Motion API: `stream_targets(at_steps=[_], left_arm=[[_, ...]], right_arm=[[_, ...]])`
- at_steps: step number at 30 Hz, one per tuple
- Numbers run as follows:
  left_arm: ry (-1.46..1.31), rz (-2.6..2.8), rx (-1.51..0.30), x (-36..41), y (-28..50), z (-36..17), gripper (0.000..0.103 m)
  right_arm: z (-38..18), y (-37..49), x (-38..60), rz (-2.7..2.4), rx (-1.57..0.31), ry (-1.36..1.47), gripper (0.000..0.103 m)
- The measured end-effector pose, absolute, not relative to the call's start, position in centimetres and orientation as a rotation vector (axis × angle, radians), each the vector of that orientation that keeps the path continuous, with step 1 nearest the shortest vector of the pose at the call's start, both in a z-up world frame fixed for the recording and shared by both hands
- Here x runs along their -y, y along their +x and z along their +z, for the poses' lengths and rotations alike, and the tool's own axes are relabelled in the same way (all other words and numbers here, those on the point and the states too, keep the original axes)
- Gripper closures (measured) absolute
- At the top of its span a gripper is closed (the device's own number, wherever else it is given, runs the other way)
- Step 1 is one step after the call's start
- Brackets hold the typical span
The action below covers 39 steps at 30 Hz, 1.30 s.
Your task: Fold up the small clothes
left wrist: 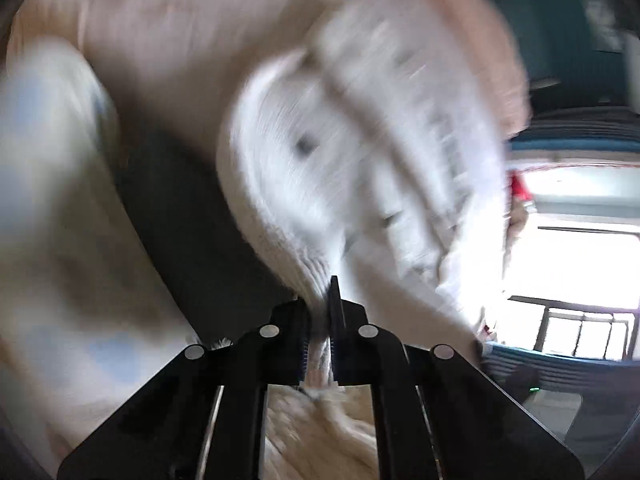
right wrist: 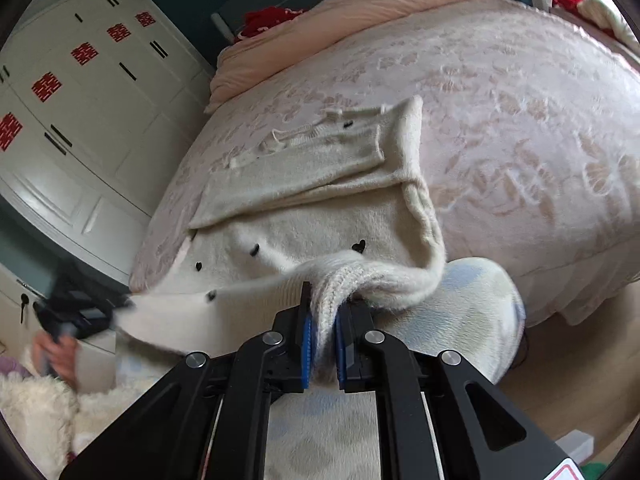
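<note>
I hold a small cream knitted cardigan (right wrist: 304, 200) by its near hem with both tools, the garment running away from me across the pink patterned bedspread (right wrist: 520, 120), its long axis pointing toward the far pillows. The right gripper (right wrist: 323, 320) has its jaws narrowed to a tight pinch on a thick ribbed bunch of the hem, which rides up between the blue pads (right wrist: 307, 344) at the near right corner. Out at the left edge of that same view, the left gripper (right wrist: 80, 312), held in a hand (right wrist: 56, 356), grips the opposite near corner, and the hem stretches taut between the two. From the left wrist camera, heavily blurred, the left jaws are likewise closed on a fold of white knit, the cloth fanning up and away from them. Both tools tilt downward over the near edge of the bed. The far half of the cardigan lies flat, one sleeve (right wrist: 320, 148) already folded across the body. I judge the next move to be carrying the near hem forward, along the garment's length, both hands level with each other.
</note>
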<state>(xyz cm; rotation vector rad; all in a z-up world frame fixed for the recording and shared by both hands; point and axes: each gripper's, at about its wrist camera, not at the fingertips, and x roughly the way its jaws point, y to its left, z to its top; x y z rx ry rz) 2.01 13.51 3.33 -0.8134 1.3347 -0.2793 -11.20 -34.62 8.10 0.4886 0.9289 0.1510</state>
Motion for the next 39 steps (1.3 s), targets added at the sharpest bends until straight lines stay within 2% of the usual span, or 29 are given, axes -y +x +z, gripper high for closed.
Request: stream_targets(at_steps=[4, 6, 9, 11, 12, 13, 15, 16, 17, 19, 22, 26, 27, 29, 30, 31, 32, 33, 39], left_arm=[[-0.836, -0.378, -1.157, -15.0, 7.7, 10.1, 0.096], [-0.739, -0.393, -1.068, -14.3, 13.0, 12.2, 0.096], [-0.502, -0.388, -0.994, -10.1, 20.4, 12.5, 0.090], [-0.359, -0.358, -0.973, -7.7, 24.7, 10.6, 0.063], [-0.330, -0.316, -0.977, -7.4, 26.1, 9.3, 0.044], [-0.314, -0.258, -0.992, -7.4, 27.3, 7.7, 0.042], [-0.359, -0.206, -1.008, -8.6, 27.5, 5.7, 0.040], [-0.407, -0.219, -1.014, -9.1, 27.3, 4.9, 0.032], [-0.457, -0.213, -1.027, -10.0, 27.0, 3.8, 0.028], [-0.489, -0.197, -1.030, -10.8, 26.7, 2.3, 0.022], [-0.467, -0.187, -1.071, -10.1, 27.7, -0.2, 0.022], [-0.486, -0.167, -1.105, -8.1, 29.7, -3.0, 0.018], [-0.510, -0.175, -1.113, -7.6, 30.3, -4.0, 0.018], [-0.519, -0.222, -1.117, -6.7, 30.6, -4.6, 0.031], [-0.467, -0.251, -1.124, -5.6, 30.8, -4.9, 0.057], [-0.407, -0.256, -1.142, -4.8, 31.0, -5.2, 0.092], [-0.370, -0.249, -1.154, -4.4, 31.0, -5.4, 0.096], [-0.368, -0.246, -1.146, -4.5, 30.8, -5.1, 0.097], [-0.454, -0.222, -0.958, -8.4, 29.5, 2.3, 0.097]], right_arm=[[12.3, -7.3, 36.5, 0.149, -0.801, 0.520, 0.094], [13.2, -2.8, 38.4, 0.124, -0.734, 0.544, 0.093], [11.4, 5.2, 41.3, 0.087, -0.696, 0.623, 0.082], [8.8, 9.4, 42.4, -0.035, -0.723, 0.626, 0.064], [8.1, 10.3, 42.5, -0.104, -0.739, 0.611, 0.063], [7.5, 10.7, 42.5, -0.145, -0.748, 0.612, 0.063], [6.9, 10.2, 42.5, -0.142, -0.716, 0.653, 0.053], [6.7, 9.5, 42.4, -0.158, -0.697, 0.651, 0.038], [6.5, 8.7, 42.1, -0.182, -0.683, 0.626, 0.030], [5.4, 8.6, 41.8, -0.197, -0.708, 0.578, 0.028], [2.5, 10.2, 42.2, -0.219, -0.821, 0.551, 0.028], [-0.2, 12.5, 42.6, -0.268, -0.854, 0.585, 0.027], [-0.8, 13.3, 42.6, -0.271, -0.866, 0.591, 0.028], [-1.9, 14.8, 42.1, -0.266, -0.897, 0.598, 0.028], [-2.1, 15.2, 41.8, -0.254, -0.908, 0.596, 0.029], [-2.4, 15.8, 41.2, -0.241, -0.923, 0.580, 0.046], [-2.7, 16.3, 40.7, -0.237, -0.948, 0.549, 0.079], [-2.7, 16.8, 39.8, -0.254, -0.988, 0.486, 0.093], [6.0, 15.4, 39.5, -0.182, -0.718, 0.488, 0.094]])
